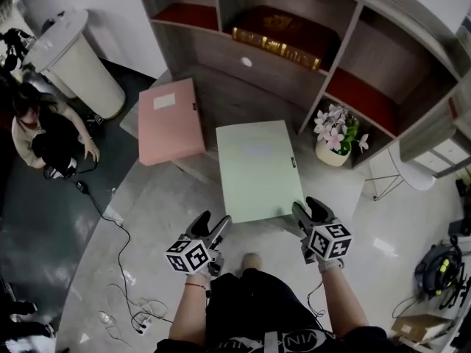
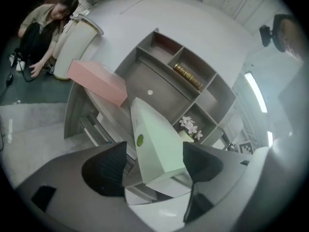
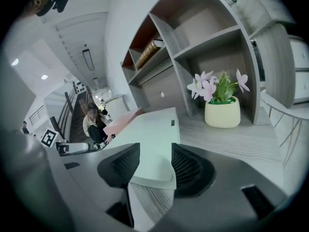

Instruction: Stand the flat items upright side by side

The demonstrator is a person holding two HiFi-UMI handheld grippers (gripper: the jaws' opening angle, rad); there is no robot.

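On the bench [image 1: 333, 188], the green box [image 1: 257, 169] and the pink box [image 1: 171, 120] at its ten o'clock are laid flat; nothing is stood up yet. At the green box's seven and five o'clock corners, the left gripper [image 1: 212, 223] is held with fingers wide and the right gripper [image 1: 310, 210] with fingers half apart; nothing is squeezed.

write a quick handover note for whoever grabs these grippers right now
Grippers: left gripper open, jaws wide apart around the near left corner of the green folder. The right gripper is open with the near right corner between its jaws; the pads are close, but no grip shows.
Things: green folder lies flat on the table; pink folder lies flat to its left, untouched.
Done: nothing stands upright yet.
Left: grip and stand the green folder, then the pink folder beside it.
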